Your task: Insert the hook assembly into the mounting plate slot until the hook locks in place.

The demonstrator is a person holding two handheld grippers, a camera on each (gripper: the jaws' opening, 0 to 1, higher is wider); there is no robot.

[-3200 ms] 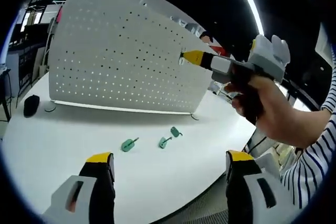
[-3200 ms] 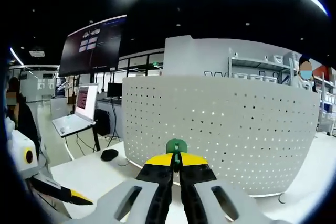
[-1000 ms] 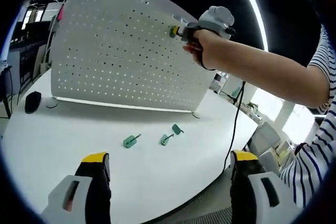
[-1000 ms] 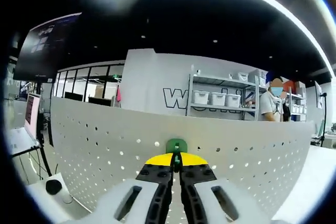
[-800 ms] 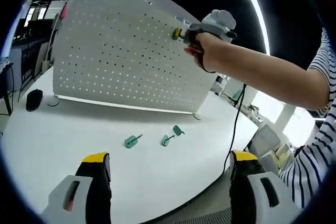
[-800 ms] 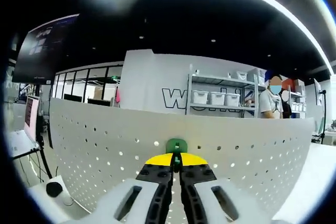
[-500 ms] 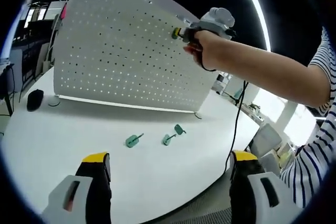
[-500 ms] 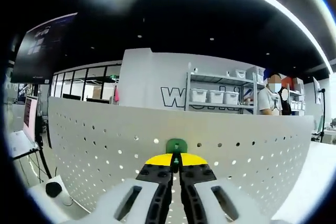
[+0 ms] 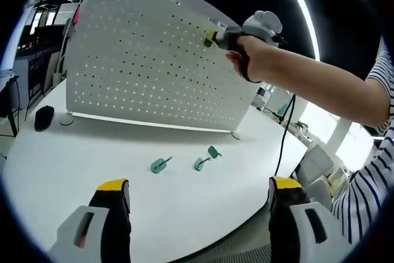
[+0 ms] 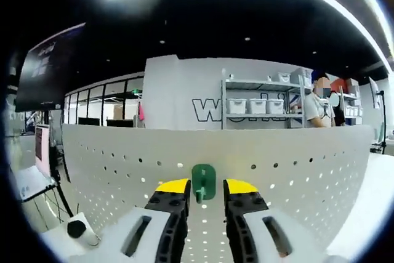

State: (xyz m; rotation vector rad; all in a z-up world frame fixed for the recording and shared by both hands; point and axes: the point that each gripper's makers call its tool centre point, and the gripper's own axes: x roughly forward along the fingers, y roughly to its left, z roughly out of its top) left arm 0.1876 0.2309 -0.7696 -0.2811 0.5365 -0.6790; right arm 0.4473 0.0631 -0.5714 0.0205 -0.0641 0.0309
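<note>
Shelving with white bins, dark glazing and a long ceiling light lie behind a white pegboard (image 10: pixel 295 164) that stands upright on a white desk (image 9: pixel 74 158); this board serves as the mounting plate. Near its top edge a green hook (image 10: pixel 203 182) sits against the board face, apparently seated in a hole, though whether it has locked cannot be told. The right gripper (image 10: pixel 206 190) has its jaws spread, 1 yellow tip on each side of the hook with a visible gap, so nothing is pinched. In the left gripper view the same right gripper (image 9: pixel 217 38) is held up at the board by the person's hand (image 9: pixel 249 53). On the desk in front of the board lie 3 more green hooks (image 9: pixel 196 162), well apart from the left gripper (image 9: pixel 200 192), whose jaws are spread wide and empty low over the desk edge. A dark mouse-like object (image 9: pixel 44 118) rests off to one side by the board's foot. My judgement: the step in hand is letting go; do it well by drawing straight back along the jaws without brushing the hook sideways, then checking that it hangs firm.
</note>
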